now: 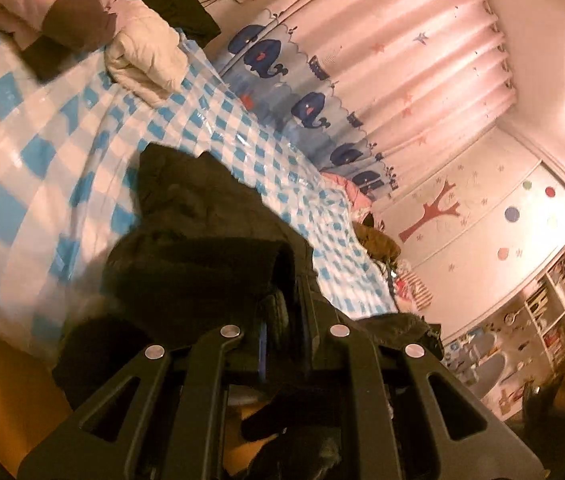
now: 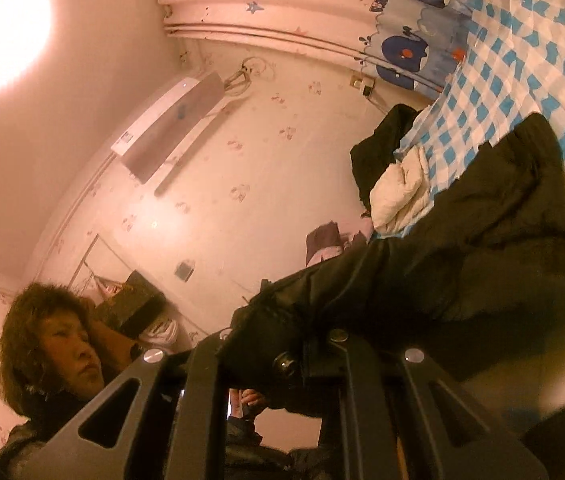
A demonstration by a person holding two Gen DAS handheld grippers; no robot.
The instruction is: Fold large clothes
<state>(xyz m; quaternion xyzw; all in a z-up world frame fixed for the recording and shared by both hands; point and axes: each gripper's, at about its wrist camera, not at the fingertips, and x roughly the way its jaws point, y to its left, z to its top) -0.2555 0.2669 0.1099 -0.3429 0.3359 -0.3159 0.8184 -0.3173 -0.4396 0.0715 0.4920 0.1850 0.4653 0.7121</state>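
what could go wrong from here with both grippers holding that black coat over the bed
The left gripper and the right gripper are each shut on only a small bunch of the black coat. The fabric looks slick and bulky, so an edge could slip free.

Most of the coat hangs loose and crumpled, so a fold may land uneven on the checked bedspread.

The white folded garment lies close by, and a swinging coat might knock it out of shape.

The black coat buries both grippers' fingers, and the shelf contents are too small to tell.
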